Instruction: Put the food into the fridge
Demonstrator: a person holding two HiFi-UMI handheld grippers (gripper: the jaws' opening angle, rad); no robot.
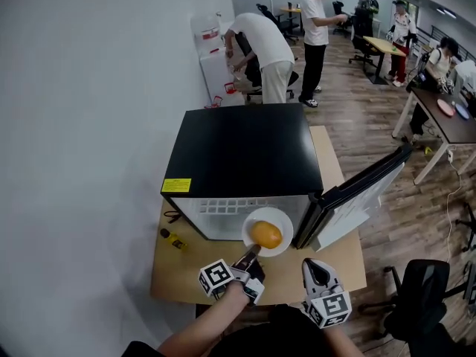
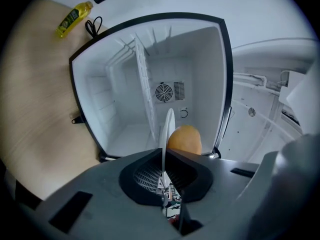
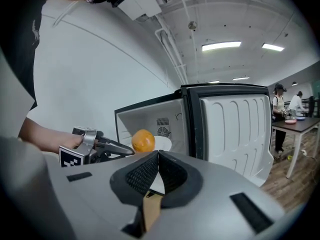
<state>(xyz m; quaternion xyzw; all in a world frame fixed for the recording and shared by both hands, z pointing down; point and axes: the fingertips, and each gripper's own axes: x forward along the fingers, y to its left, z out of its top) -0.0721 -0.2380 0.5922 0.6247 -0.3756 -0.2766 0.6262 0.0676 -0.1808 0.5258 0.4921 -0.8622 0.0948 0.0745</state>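
Near edge of desk [image 1: 169,275]: R gripper [image 1: 315,268] closed, empty. L gripper [image 1: 251,256] pinches near rim of plate [image 1: 282,217]. Orange [image 1: 266,234] sits on plate, just at open fridge [image 1: 242,151] mouth. Best bet: hold plate level, go slow & straight in, clear of shelf [image 2: 142,84] & door [image 1: 358,190] at right, else orange may roll. Plate faces up, reaching from jaws toward fridge. Orange's long axis approx left-right.
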